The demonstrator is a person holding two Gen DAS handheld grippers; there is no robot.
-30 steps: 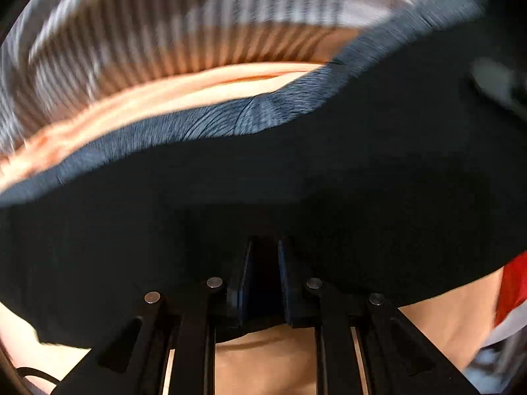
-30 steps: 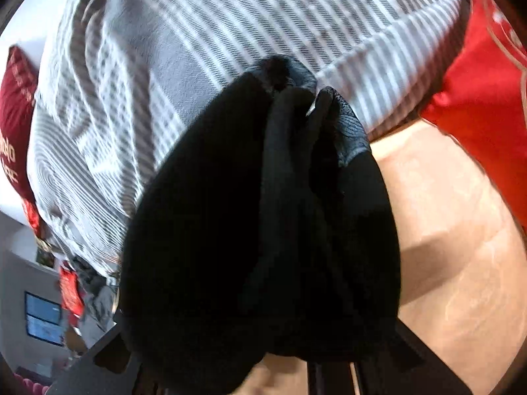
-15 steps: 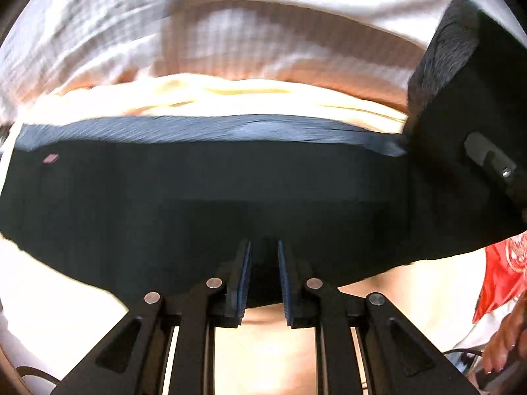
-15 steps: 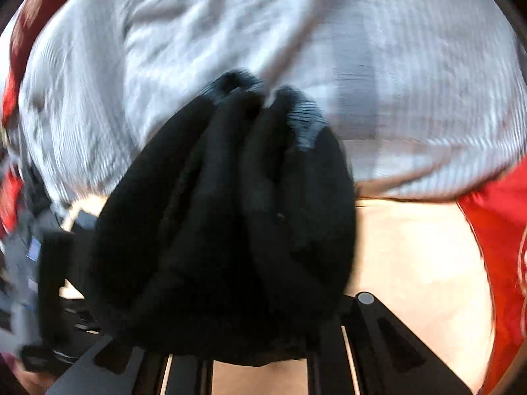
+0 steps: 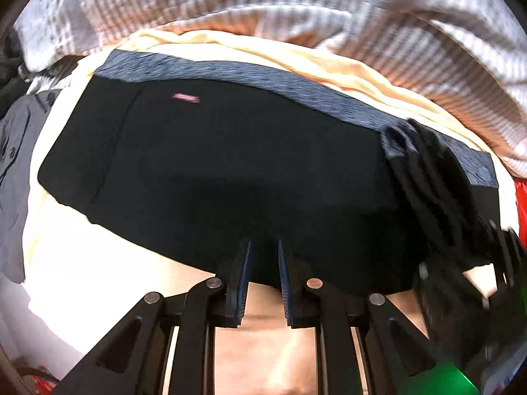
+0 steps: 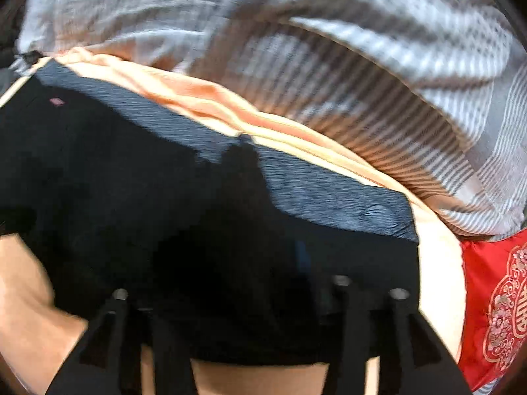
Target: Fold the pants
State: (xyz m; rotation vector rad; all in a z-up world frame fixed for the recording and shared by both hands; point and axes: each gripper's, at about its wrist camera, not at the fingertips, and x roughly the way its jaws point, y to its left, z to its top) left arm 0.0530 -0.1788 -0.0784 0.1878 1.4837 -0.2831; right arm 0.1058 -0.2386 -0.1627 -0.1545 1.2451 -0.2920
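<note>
Bedding first: peach-coloured sheet [image 5: 276, 339] spread wide, with a grey-and-white striped quilt [image 5: 411, 36] bunched along its far side, a red embroidered cushion [image 6: 494, 299] off to the right and a grey garment [image 5: 16, 171] lying at the left edge. Centre stage, the black pants [image 5: 214, 171] lie flat on the sheet as a broad dark block, their ribbed grey-blue waistband [image 5: 250, 75] running along the far edge and a tiny pink label [image 5: 186, 97] just below it.

Left gripper [image 5: 263, 256] sits at the near hem, jaws narrowly parted with nothing clamped between the blue pads [image 5: 245, 276], tips just over the fabric edge. Right gripper [image 6: 250, 296] is over at the right end, and from the left camera a rumpled wad of black cloth [image 5: 425, 177] runs from the waistband down to it. Its own view is blurred and dark around the fingertips, so I cannot tell whether those jaws are closed on that bunch or merely lying under it.

Judging by the layout, a fold has just landed and this is the settling step. To do it well, lay that bunched end flat with edges matched to the waistband, smooth outward, and let go only once the cloth is resting, no dragging.
</note>
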